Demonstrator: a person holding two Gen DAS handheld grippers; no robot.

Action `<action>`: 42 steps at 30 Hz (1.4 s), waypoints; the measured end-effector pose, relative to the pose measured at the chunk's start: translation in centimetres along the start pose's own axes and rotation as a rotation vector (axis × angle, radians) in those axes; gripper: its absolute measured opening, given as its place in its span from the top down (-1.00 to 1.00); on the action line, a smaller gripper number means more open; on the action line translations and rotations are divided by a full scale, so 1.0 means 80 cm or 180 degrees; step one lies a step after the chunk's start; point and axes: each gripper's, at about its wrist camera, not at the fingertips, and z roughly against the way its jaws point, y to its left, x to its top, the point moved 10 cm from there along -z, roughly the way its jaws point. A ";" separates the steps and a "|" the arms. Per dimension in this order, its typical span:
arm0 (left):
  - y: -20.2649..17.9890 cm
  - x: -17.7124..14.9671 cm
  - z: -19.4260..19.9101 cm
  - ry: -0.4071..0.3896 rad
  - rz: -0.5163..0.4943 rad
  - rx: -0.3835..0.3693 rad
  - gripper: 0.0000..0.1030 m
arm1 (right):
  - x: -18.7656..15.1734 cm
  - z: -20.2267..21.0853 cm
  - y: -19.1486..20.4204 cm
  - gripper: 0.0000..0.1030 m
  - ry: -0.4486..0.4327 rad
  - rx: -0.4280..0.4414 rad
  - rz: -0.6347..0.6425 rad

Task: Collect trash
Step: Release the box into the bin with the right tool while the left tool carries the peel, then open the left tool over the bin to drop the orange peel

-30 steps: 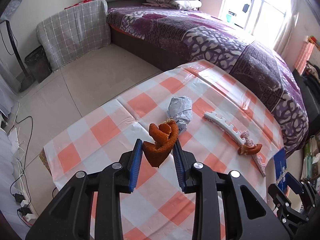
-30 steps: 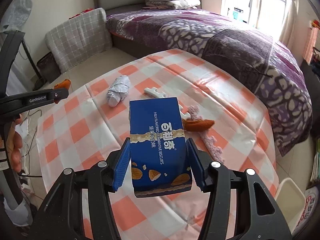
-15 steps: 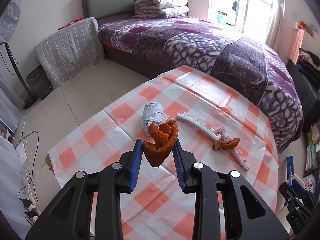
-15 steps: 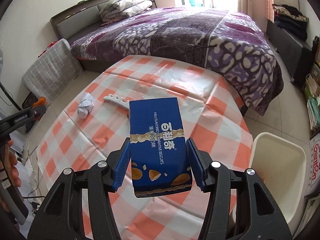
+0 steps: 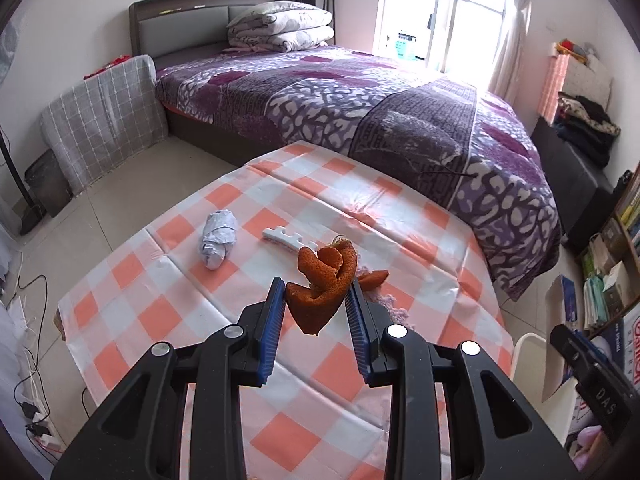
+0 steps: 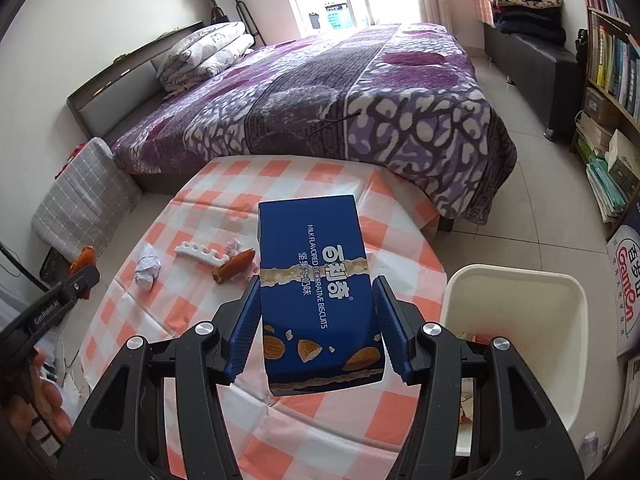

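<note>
left wrist view. left gripper [image 5: 316, 300]: fingers closed partway on a curled orange peel [image 5: 325, 282], pinched at its lower folded body, lifted above the checked tablecloth [image 5: 168, 304]. peel judged light, leathery, springy; it should tolerate a firm pinch, and the curled upper tip is a poor place to hold. on the cloth beyond the peel: a crumpled paper wad [image 5: 218, 240] to its left, a white notched foam strip [image 5: 288, 241] just behind it, a second peel piece [image 5: 374, 278] just to its right. white bin [image 5: 530, 356] off the cloth's right edge, only its rim in sight.

right wrist view. right gripper [image 6: 316, 326]: fingers spread wide and clamped across the two long sides of a blue biscuit box [image 6: 314, 280], near its lower end, held above the cloth. box judged light and probably empty, thin card, glossy; it may slip or buckle under a hard squeeze, so flat side faces are the right place. white bin [image 6: 516, 280] sits just right of the box, beside the cloth's edge, with some scraps at the bottom. left of the box on the cloth: peel piece [image 6: 236, 268], foam strip [image 6: 202, 250], paper wad [image 6: 147, 268]. the left gripper shows at the far left edge.
</note>
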 end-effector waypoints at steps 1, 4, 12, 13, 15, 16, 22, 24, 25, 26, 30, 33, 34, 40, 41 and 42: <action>-0.010 -0.004 -0.001 0.0020 -0.0040 -0.0034 0.39 | 0.003 0.003 -0.008 -0.02 -0.0023 -0.0039 -0.0025; -0.041 -0.016 -0.004 0.0056 -0.0183 -0.0104 0.39 | 0.008 0.011 -0.033 -0.02 -0.0065 -0.0150 -0.0098; -0.109 -0.047 -0.010 0.0112 -0.0534 -0.0213 0.39 | 0.014 0.021 -0.094 -0.02 -0.0041 -0.0333 -0.0370; -0.116 -0.049 -0.011 0.0110 -0.0576 -0.0229 0.39 | 0.015 0.023 -0.101 -0.02 -0.0042 -0.0353 -0.0404; -0.132 -0.055 -0.010 0.0107 -0.0660 -0.0266 0.39 | 0.016 0.026 -0.116 -0.02 -0.0042 -0.0385 -0.0472; -0.140 -0.059 -0.010 0.0110 -0.0710 -0.0287 0.39 | 0.017 0.028 -0.125 -0.02 -0.0040 -0.0405 -0.0515; -0.192 -0.086 -0.011 0.0167 -0.1007 -0.0452 0.39 | 0.017 0.033 -0.164 -0.03 0.0000 -0.0488 -0.0751; -0.208 -0.093 -0.010 0.0172 -0.1096 -0.0502 0.39 | 0.016 0.036 -0.177 -0.03 0.0004 -0.0554 -0.0803; -0.216 -0.097 -0.010 0.0177 -0.1139 -0.0530 0.39 | 0.016 0.037 -0.182 -0.03 0.0006 -0.0576 -0.0819; -0.224 -0.101 -0.010 0.0184 -0.1177 -0.0559 0.39 | 0.016 0.039 -0.187 -0.04 0.0005 -0.0593 -0.0845; -0.255 -0.120 -0.011 0.0266 -0.1285 -0.0726 0.39 | 0.016 0.047 -0.207 -0.12 -0.0030 -0.0668 -0.0926; -0.279 -0.135 -0.011 0.0332 -0.1364 -0.0839 0.39 | 0.017 0.055 -0.222 -0.30 -0.0084 -0.0723 -0.0994; -0.287 -0.141 -0.011 0.0356 -0.1390 -0.0875 0.39 | 0.018 0.056 -0.227 -0.32 -0.0095 -0.0735 -0.1015; -0.328 -0.171 -0.009 0.0505 -0.1509 -0.1113 0.39 | 0.020 0.067 -0.263 -0.43 -0.0152 -0.0775 -0.1264; -0.335 -0.175 -0.008 0.0531 -0.1521 -0.1161 0.39 | 0.020 0.069 -0.268 -0.44 -0.0162 -0.0782 -0.1298; -0.342 -0.179 -0.007 0.0560 -0.1532 -0.1214 0.38 | 0.020 0.071 -0.274 -0.46 -0.0172 -0.0787 -0.1338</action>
